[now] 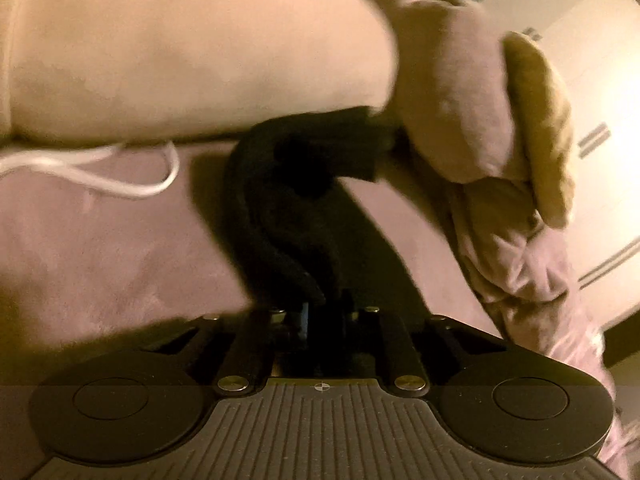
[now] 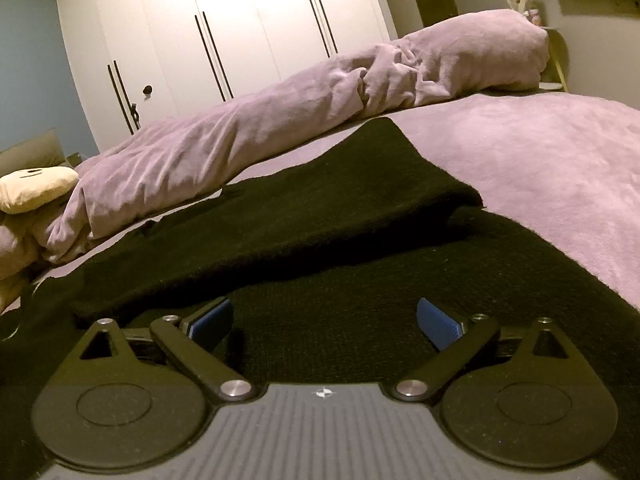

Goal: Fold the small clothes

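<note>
A: Where is the black garment (image 2: pixel 304 216)?

B: It lies on the bed (image 2: pixel 560 168), spread across the lilac cover. In the right wrist view it fills the middle, running from about 8 o'clock up to a corner near 1 o'clock, with one layer already turned over another; the raised fold edge runs across the centre.

A: And the right gripper (image 2: pixel 324 320)?

B: Its blue-padded fingers (image 2: pixel 212 322) stand wide apart, low over the cloth at 6 o'clock, with nothing between them. I judge it is poised there to take the near edge or to press the fold flat.

A: The left one?

B: The left gripper (image 1: pixel 308 308) is closed on a bunched end of the garment (image 1: pixel 280 208). The cloth rises from the fingertips at 6 o'clock towards the centre, twisted like a rope, which suggests that this end is lifted off the bed to be carried over. The view is blurred, so I cannot say how deep the hold is.

A: What surrounds it?

B: A white cable (image 1: pixel 120 176) lies at 9 o'clock in the left view, below a large pale pillow (image 1: pixel 200 48). A rumpled lilac duvet (image 2: pixel 280 100) lies beyond the garment in the right view, with a cream plush toy (image 2: pixel 36 188) at 9 o'clock and white wardrobe doors (image 2: pixel 240 20) behind.

A: Any risk?

B: The cable lies near; a dragged end might snag it.
</note>
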### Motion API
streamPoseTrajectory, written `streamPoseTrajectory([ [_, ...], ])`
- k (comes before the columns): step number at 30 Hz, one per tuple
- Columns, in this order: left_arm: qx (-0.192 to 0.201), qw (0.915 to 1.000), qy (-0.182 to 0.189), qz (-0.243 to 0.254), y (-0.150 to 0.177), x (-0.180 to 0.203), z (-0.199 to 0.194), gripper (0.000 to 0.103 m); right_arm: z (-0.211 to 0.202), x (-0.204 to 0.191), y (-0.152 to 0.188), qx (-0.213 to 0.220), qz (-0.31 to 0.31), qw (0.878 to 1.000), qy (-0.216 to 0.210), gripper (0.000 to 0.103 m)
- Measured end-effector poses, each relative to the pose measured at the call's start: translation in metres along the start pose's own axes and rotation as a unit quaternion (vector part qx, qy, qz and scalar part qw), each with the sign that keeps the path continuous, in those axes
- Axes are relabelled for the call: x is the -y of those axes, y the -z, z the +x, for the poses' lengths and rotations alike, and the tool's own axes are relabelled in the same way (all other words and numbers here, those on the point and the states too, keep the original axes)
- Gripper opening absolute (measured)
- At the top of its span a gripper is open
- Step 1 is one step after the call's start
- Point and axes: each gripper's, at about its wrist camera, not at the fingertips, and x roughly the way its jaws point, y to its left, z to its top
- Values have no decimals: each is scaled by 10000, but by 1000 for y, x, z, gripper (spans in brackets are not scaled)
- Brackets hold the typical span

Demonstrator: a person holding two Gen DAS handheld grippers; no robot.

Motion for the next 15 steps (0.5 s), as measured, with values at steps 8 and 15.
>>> streamPoseTrajectory([
  [8, 425, 9717, 692, 2219, 34, 145, -66, 13, -1, 7, 0, 67, 153, 9997, -151, 99],
  [15, 42, 8851, 1742, 4316, 181, 271, -103, 14, -1, 12, 1, 116, 278, 9992, -267, 99],
])
